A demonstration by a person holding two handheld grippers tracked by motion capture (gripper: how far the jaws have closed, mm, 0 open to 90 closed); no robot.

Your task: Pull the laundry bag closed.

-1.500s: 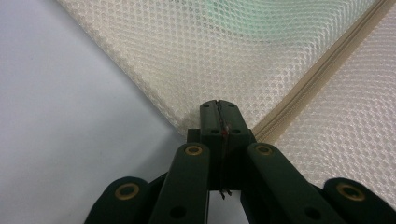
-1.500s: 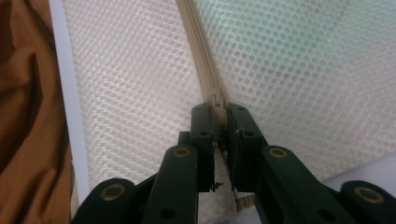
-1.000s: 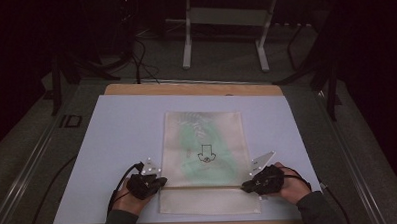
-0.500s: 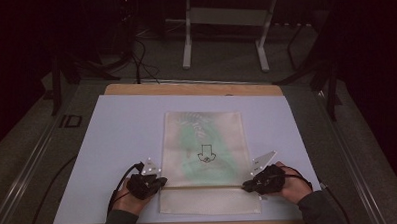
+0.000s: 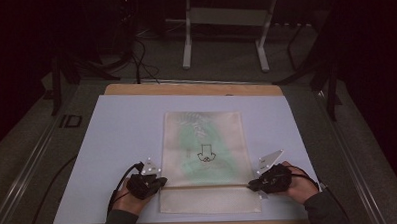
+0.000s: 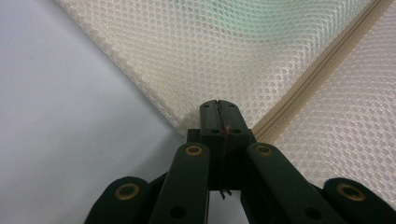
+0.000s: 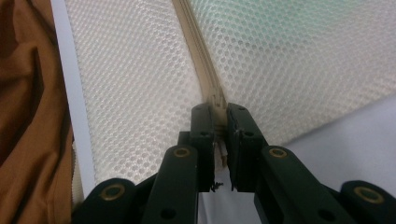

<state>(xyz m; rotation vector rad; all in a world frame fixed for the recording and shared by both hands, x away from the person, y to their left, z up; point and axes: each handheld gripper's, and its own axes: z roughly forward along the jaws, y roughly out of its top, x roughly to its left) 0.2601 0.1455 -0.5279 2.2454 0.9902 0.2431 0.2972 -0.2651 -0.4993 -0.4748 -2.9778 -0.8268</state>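
A cream mesh zip bag (image 5: 202, 142) lies flat on the white board (image 5: 122, 134), with something green and a black drawing showing through it. Its zipper (image 5: 209, 186) runs across near the front edge. My left gripper (image 5: 161, 182) sits at the zipper's left end, jaws shut on the bag's edge (image 6: 177, 119); in the left gripper view the gripper (image 6: 218, 106) meets the mesh right beside the zipper (image 6: 317, 70). My right gripper (image 5: 251, 185) is at the right end. In the right gripper view it (image 7: 217, 112) is shut on the zipper pull (image 7: 216, 99).
The white board rests on a wooden table (image 5: 185, 88). Beyond it stand a metal frame (image 5: 223, 21) and cables on a dark floor. Brown clothing (image 7: 28, 93) lies close to the right gripper, past the board's front edge.
My right gripper has edged slightly to the right along the zipper line. The left gripper and the bag have stayed put.
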